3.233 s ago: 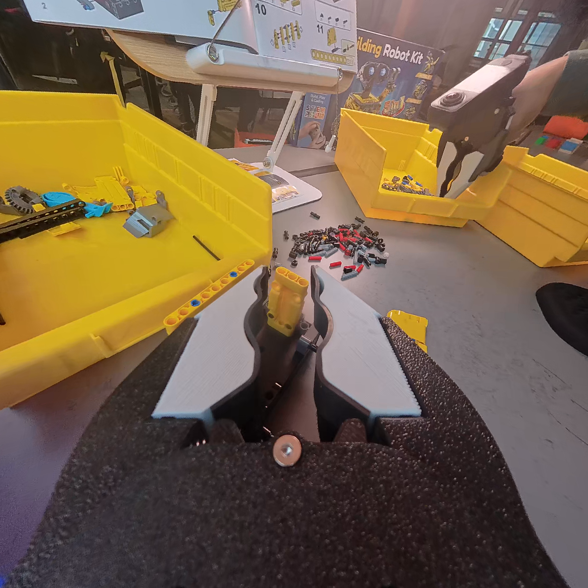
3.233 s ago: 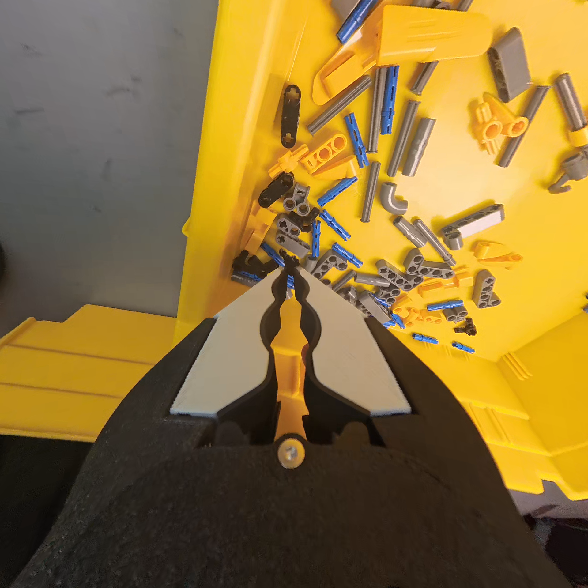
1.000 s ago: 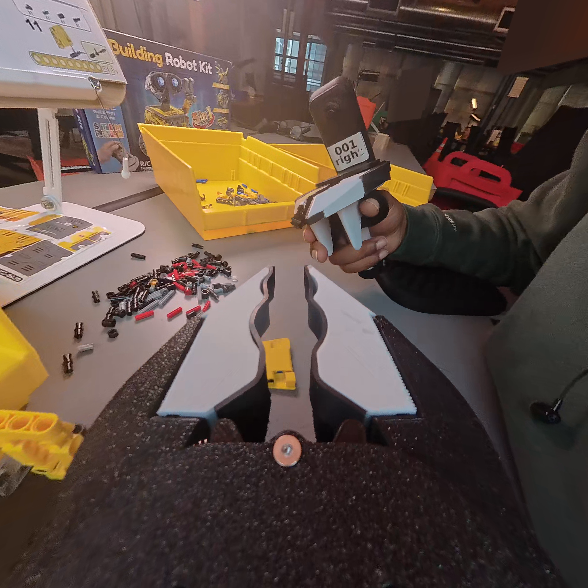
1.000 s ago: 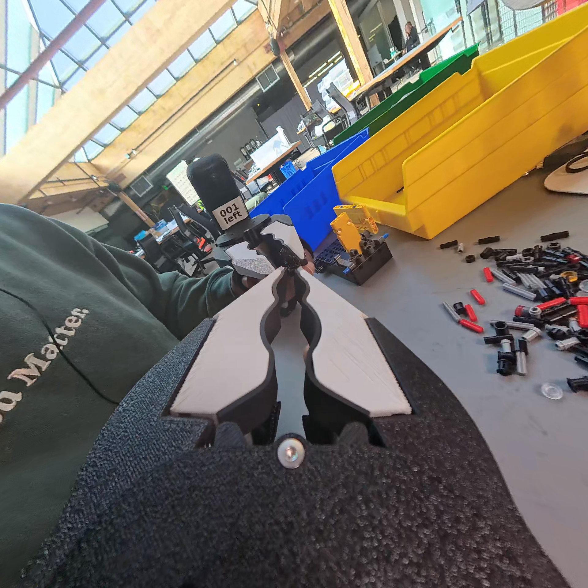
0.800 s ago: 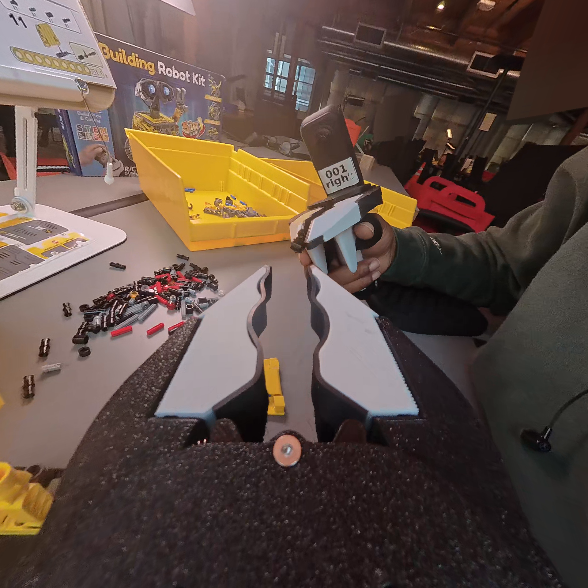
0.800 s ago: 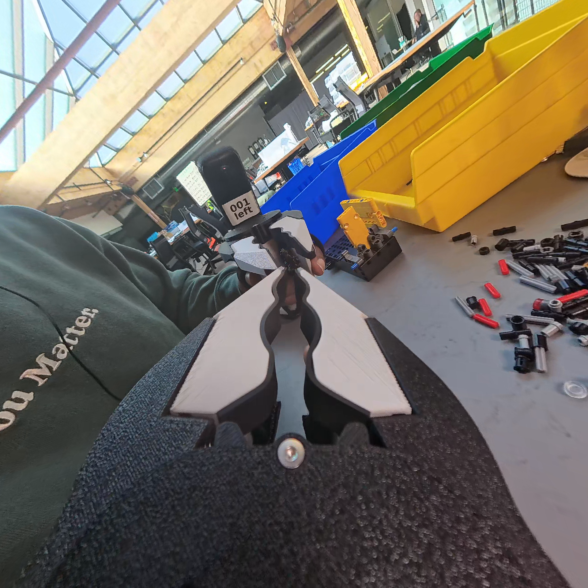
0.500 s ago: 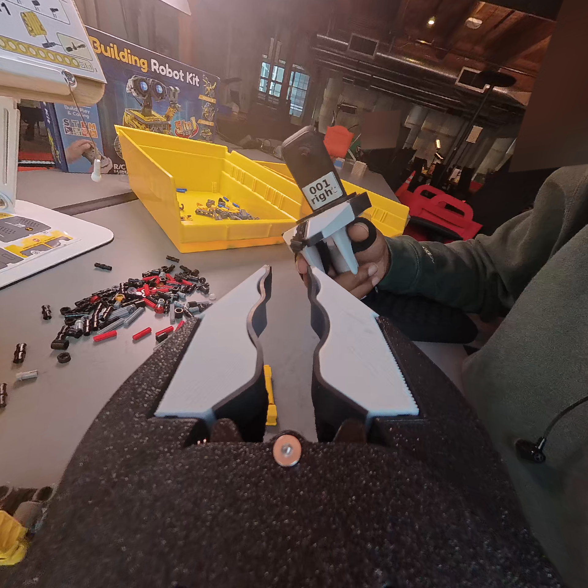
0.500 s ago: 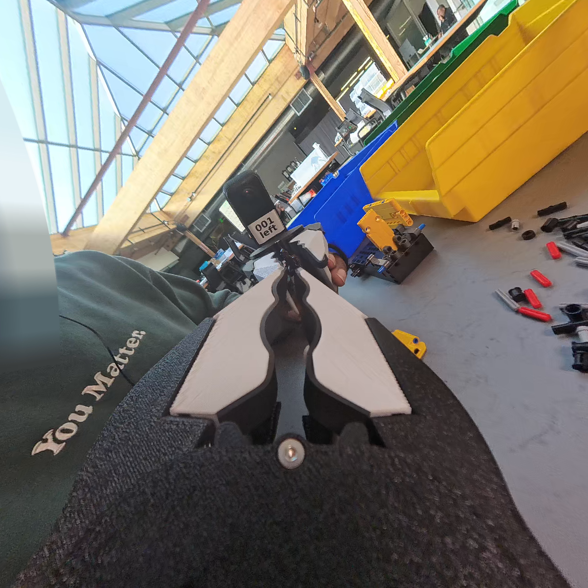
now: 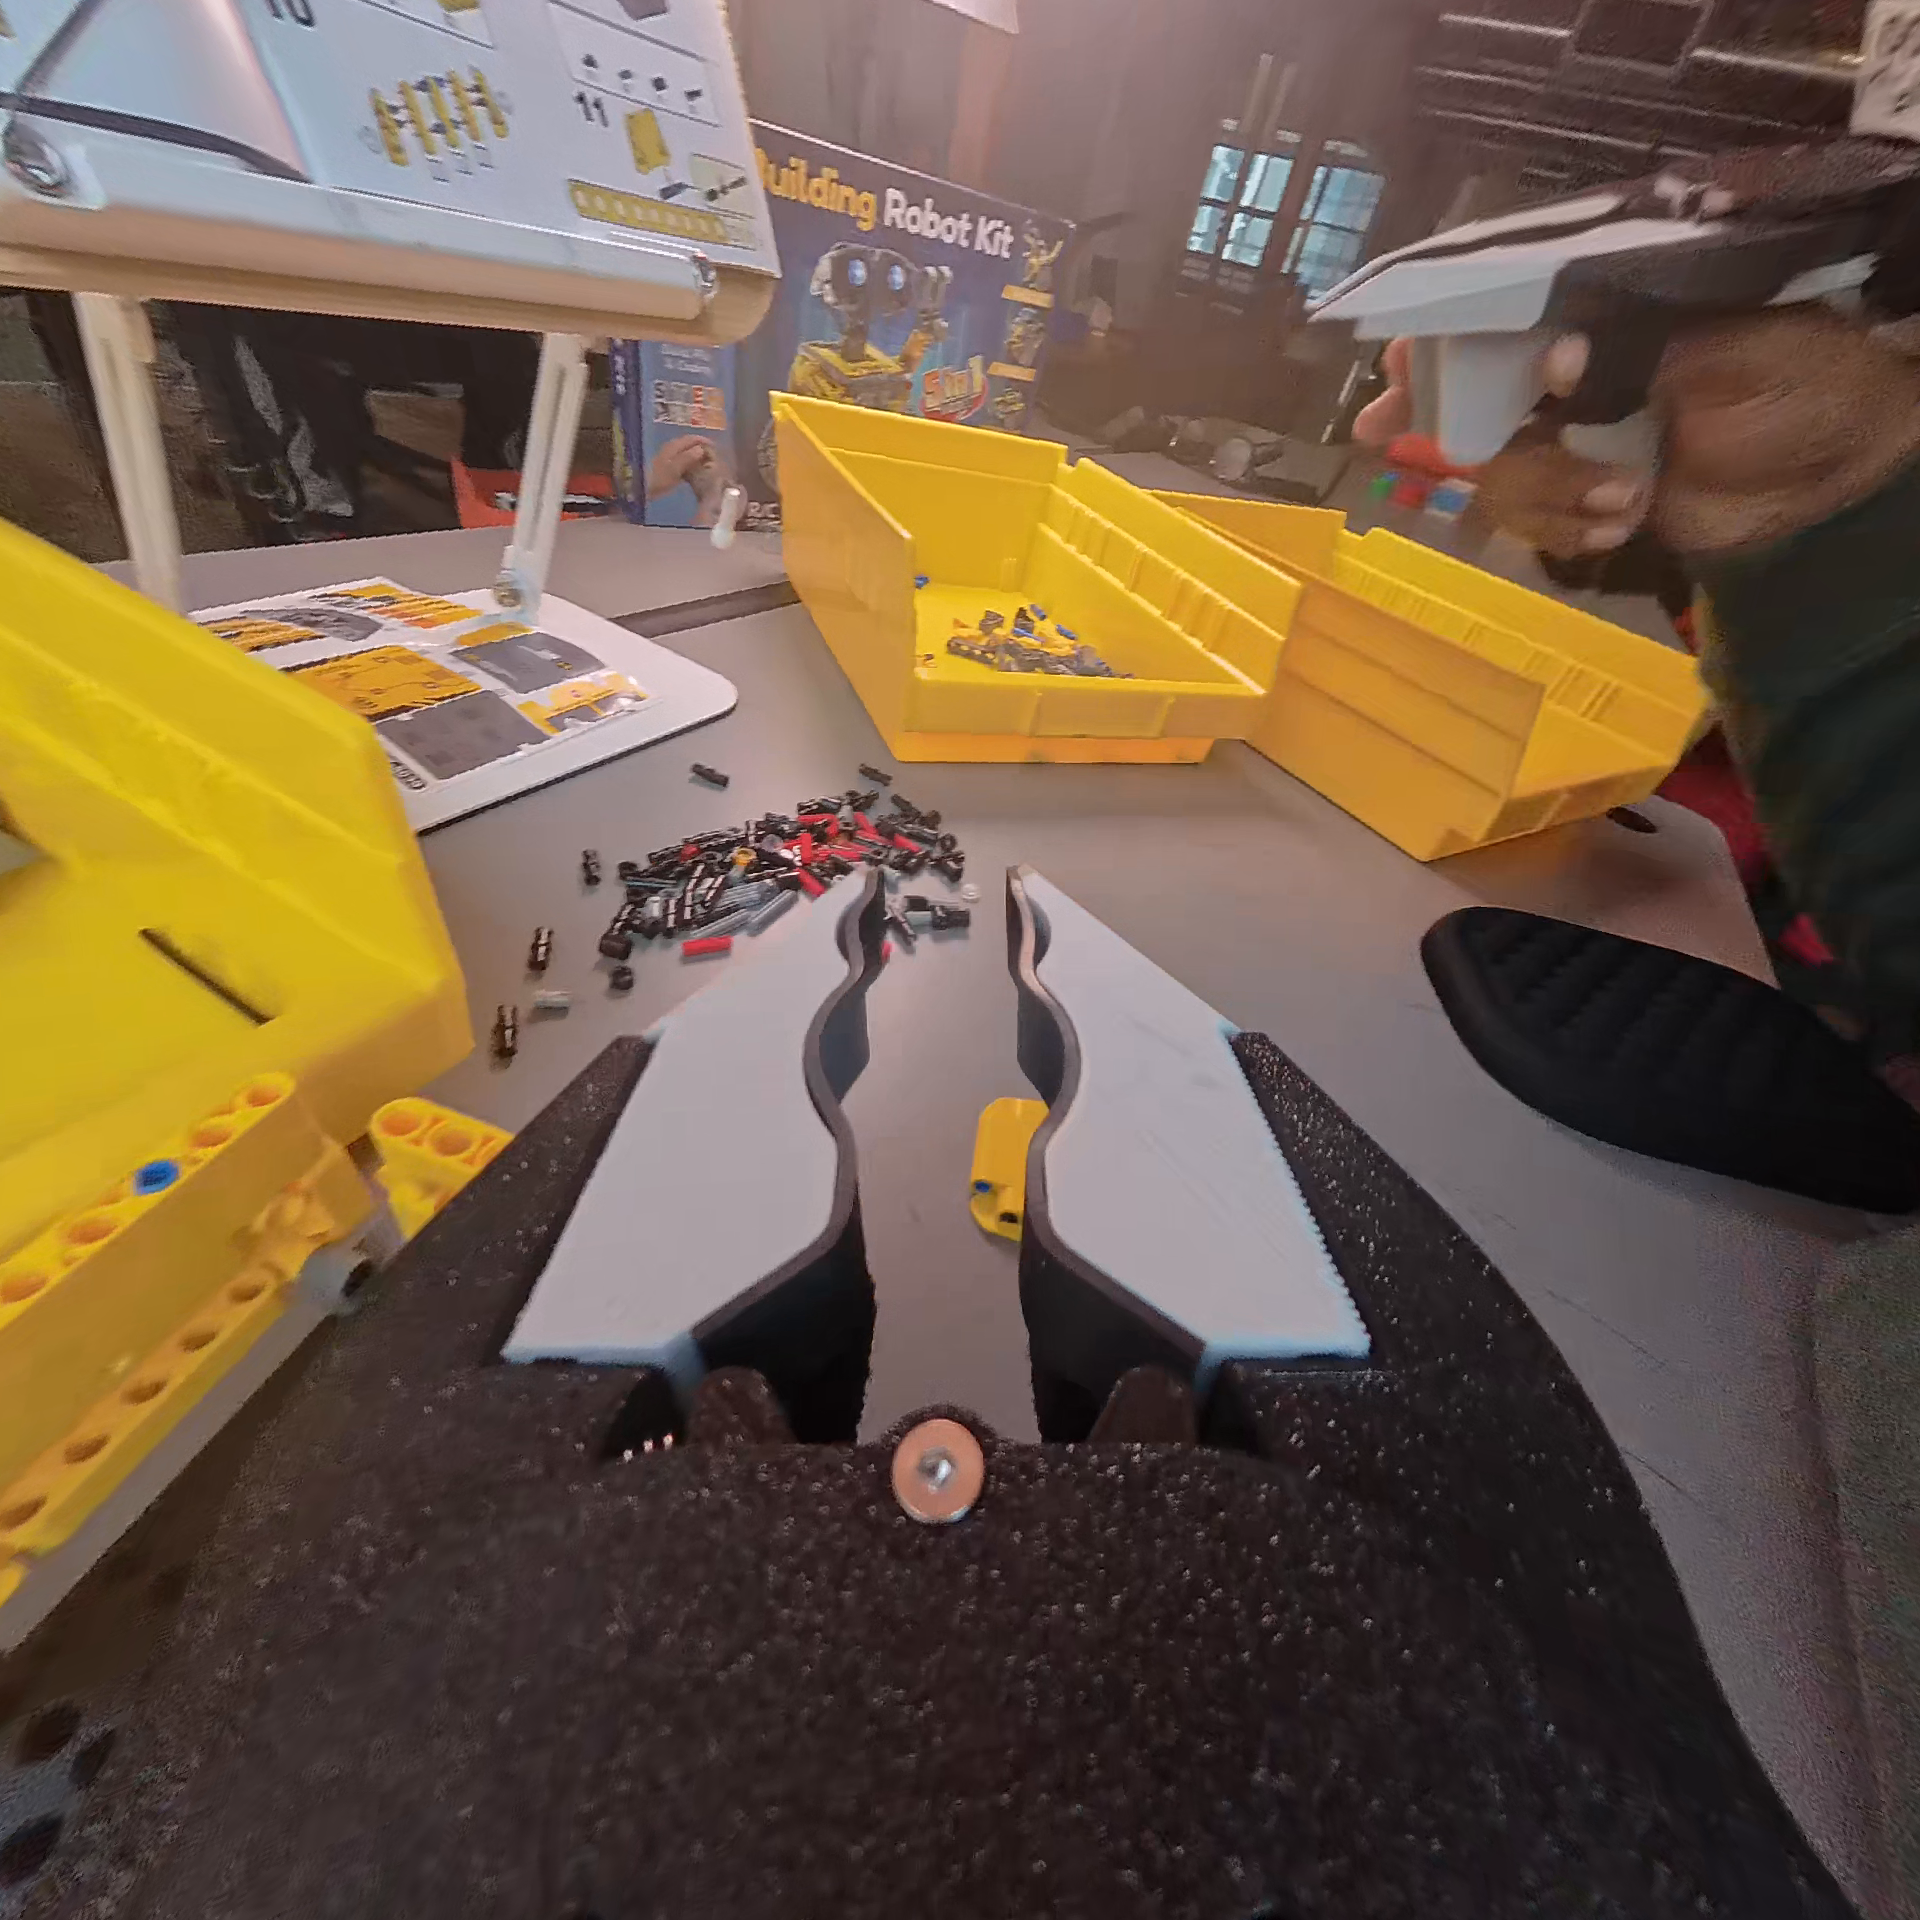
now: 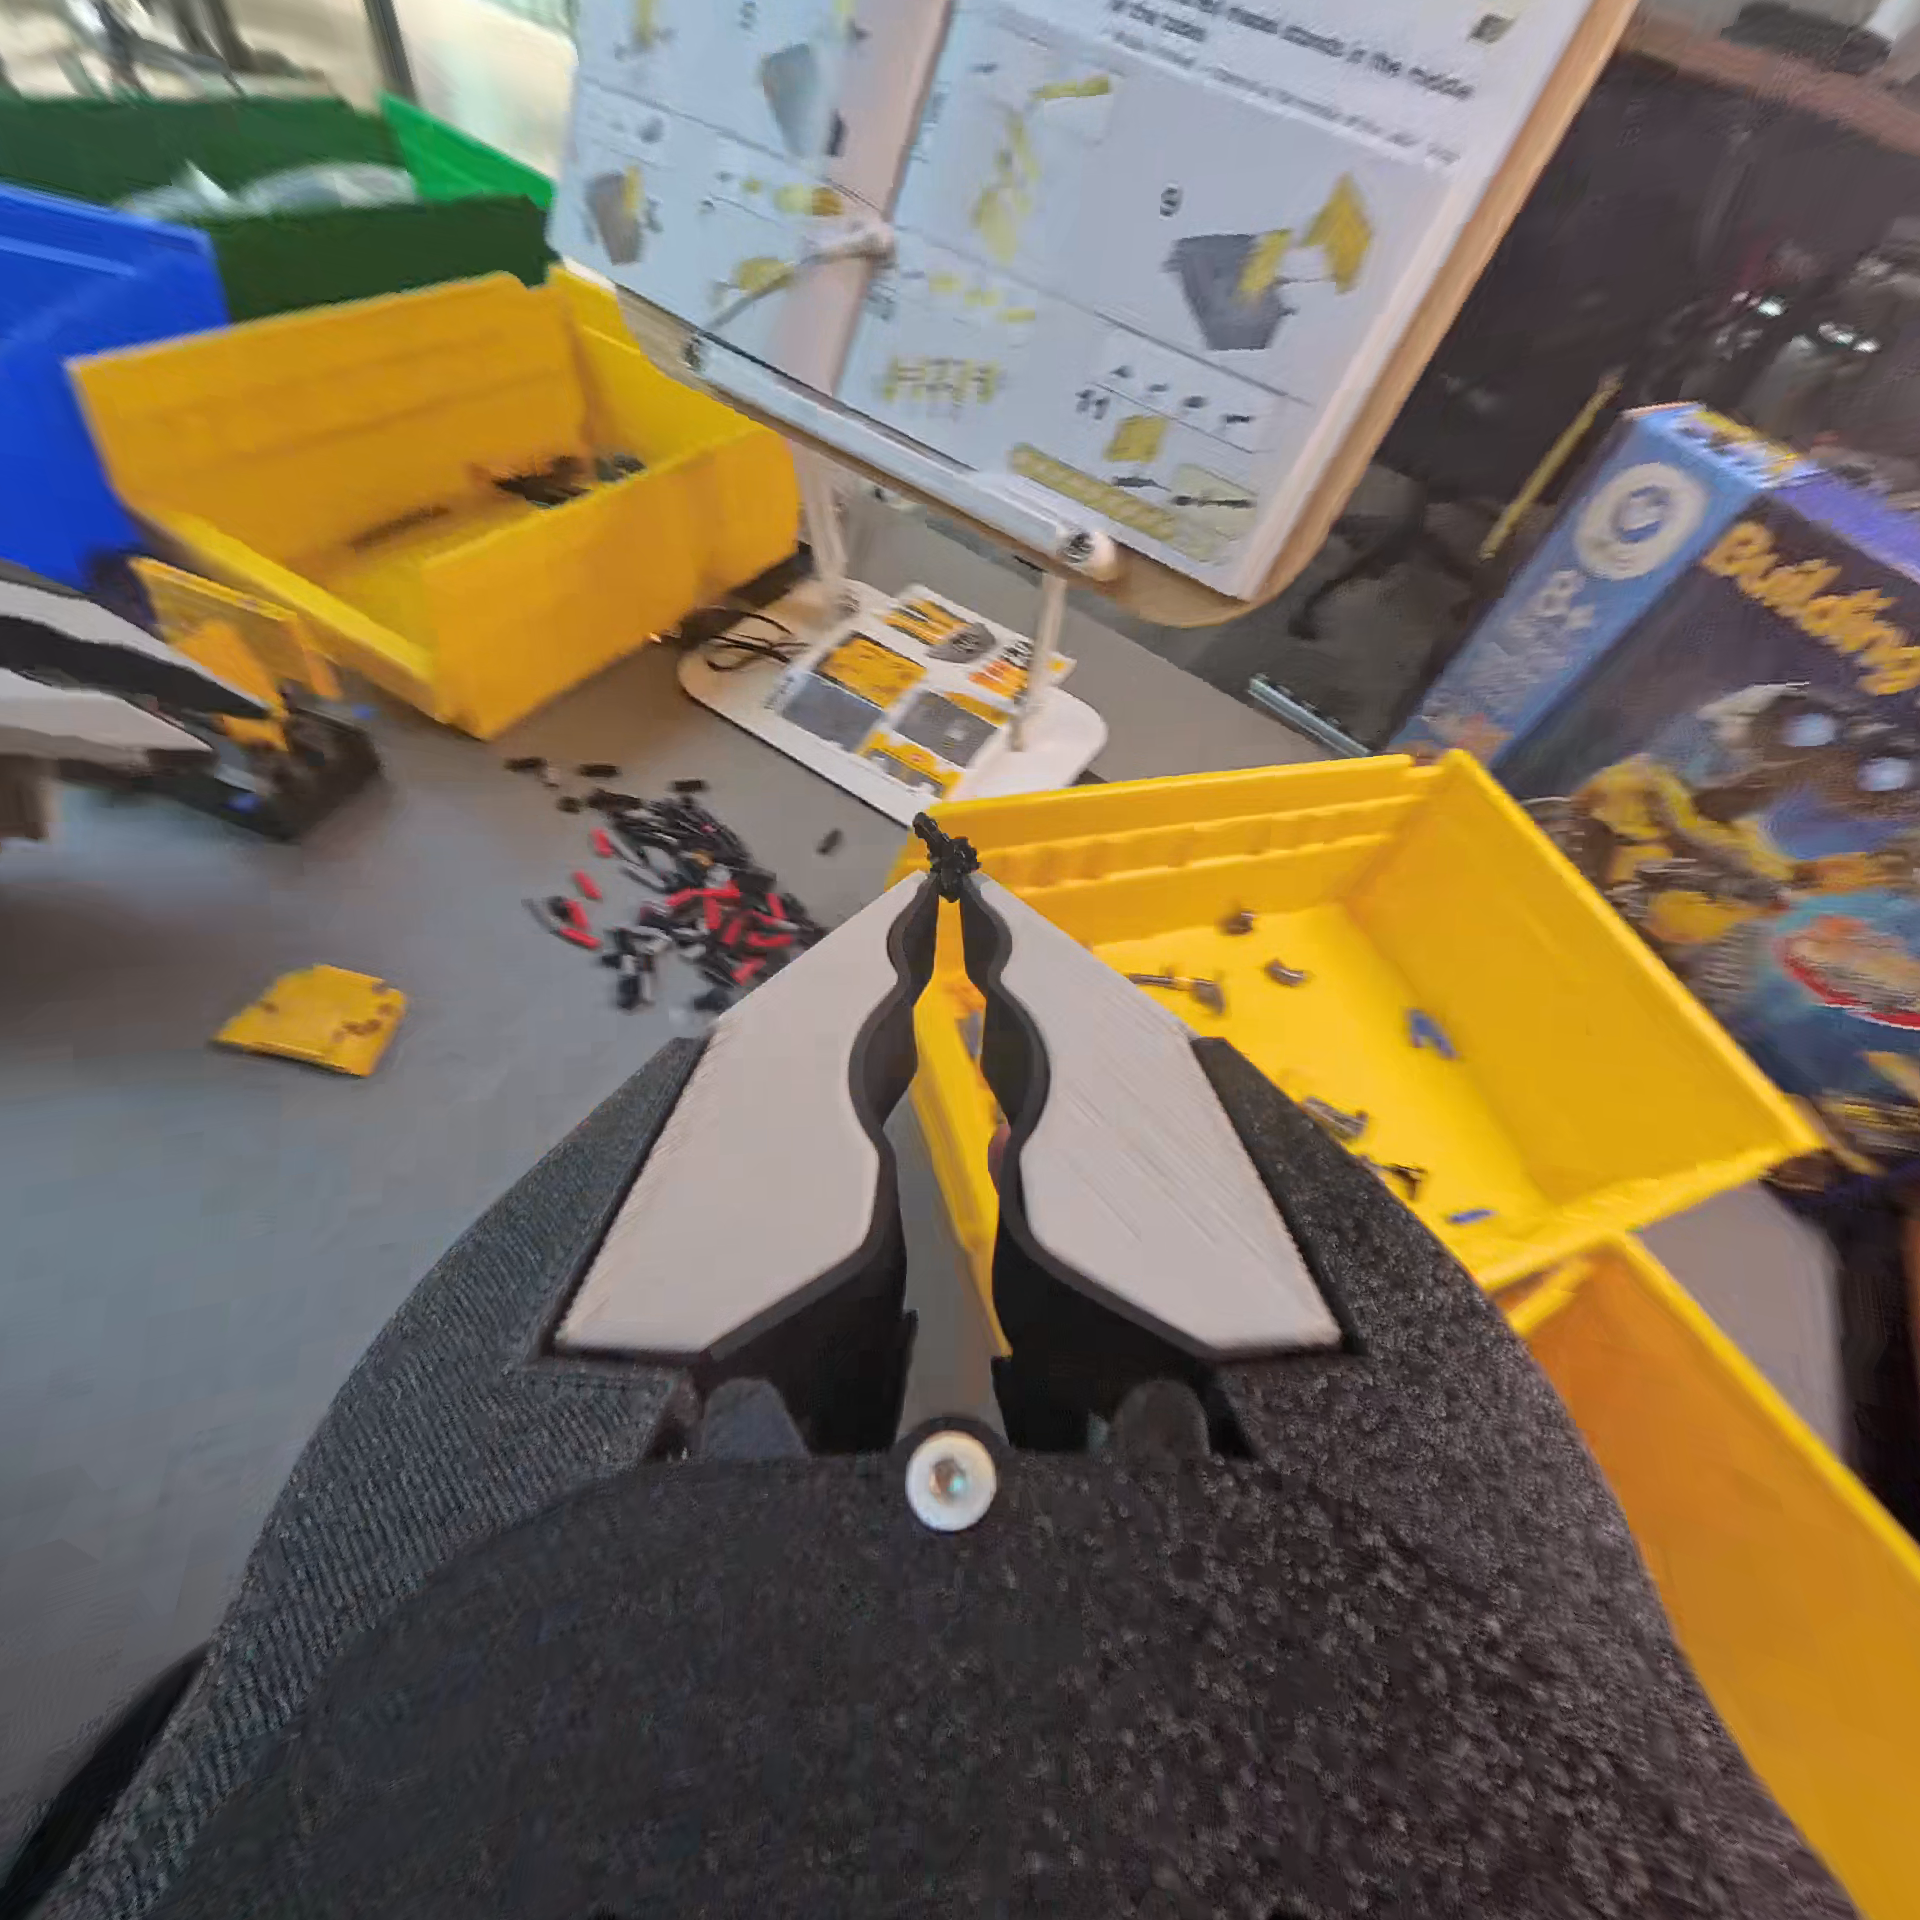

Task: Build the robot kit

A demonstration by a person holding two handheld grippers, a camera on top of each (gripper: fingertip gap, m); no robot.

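Black peg: a tiny black connector piece (image 10: 943,854), pinched right at the tips of the right tool (image 10: 943,883), sticking up past them, long axis roughly in line with the fingers
Right tool: pressed together on that peg, hanging over the near-left corner of a yellow bin (image 10: 1579,935); in the left wrist view it's up high on the right, blurry (image 9: 1475,312), held by a hand (image 9: 1756,436)
Left tool: (image 9: 940,894) spread apart, nothing between the fingers, low over the grey counter (image 9: 1247,914)
Key relation: the peg is with the right tool, well apart from the left one; a half-built yellow model (image 9: 156,1226) sits just left of the left tool, so the left hand is the nearer one to it
Yellow plate: one small flat yellow piece (image 9: 1003,1164) lying on the counter, partly tucked under the left tool's right finger (image 9: 1164,1164); same piece off to the left in the right view (image 10: 312,1016)
Loose pegs: one scattered pile of black and red bits (image 9: 779,862) just ahead of the left fingertips, too many to count
Bins: three yellow ones in the left view, plus a blue (image 10: 94,343) and a green (image 10: 281,208) in the right view
Other: one instruction sheet on a stand (image 10: 1039,260), one kit box (image 10: 1714,748)
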